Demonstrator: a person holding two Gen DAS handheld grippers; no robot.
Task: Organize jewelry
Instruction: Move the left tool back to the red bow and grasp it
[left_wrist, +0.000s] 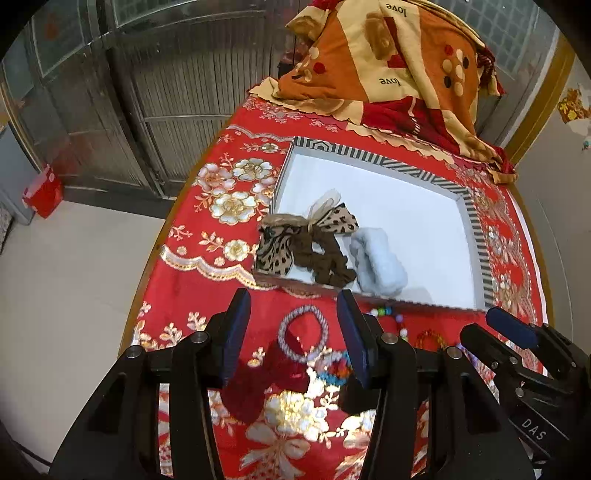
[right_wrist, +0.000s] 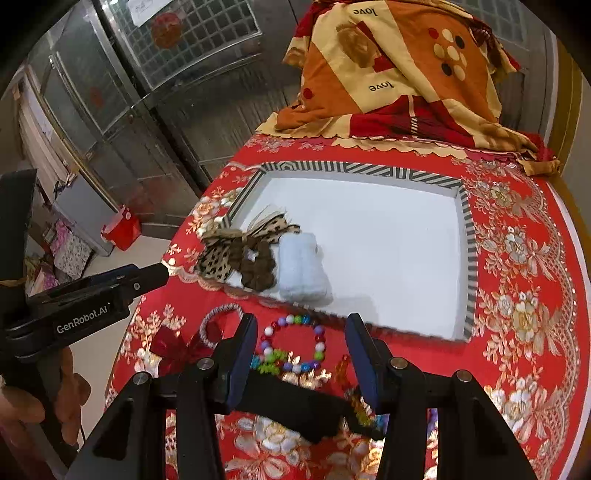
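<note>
A white tray (left_wrist: 424, 236) with a striped rim lies on the red flowered cloth. In its near-left corner lie a leopard-print bow (left_wrist: 295, 236), a brown scrunchie (left_wrist: 325, 264) and a pale blue fluffy scrunchie (left_wrist: 380, 262). My left gripper (left_wrist: 291, 332) is open above a silver-white beaded bracelet (left_wrist: 303, 332) with a dark red bow (left_wrist: 258, 380). My right gripper (right_wrist: 301, 350) is open above a multicoloured bead bracelet (right_wrist: 295, 343), and a black item (right_wrist: 295, 406) lies under it. The tray (right_wrist: 388, 251) also shows in the right wrist view.
A folded orange and cream quilt (left_wrist: 388, 66) lies at the far end of the table. More bead pieces (left_wrist: 428, 338) lie in front of the tray. The table edge drops off at the left to a pale floor with a red bag (left_wrist: 42, 192).
</note>
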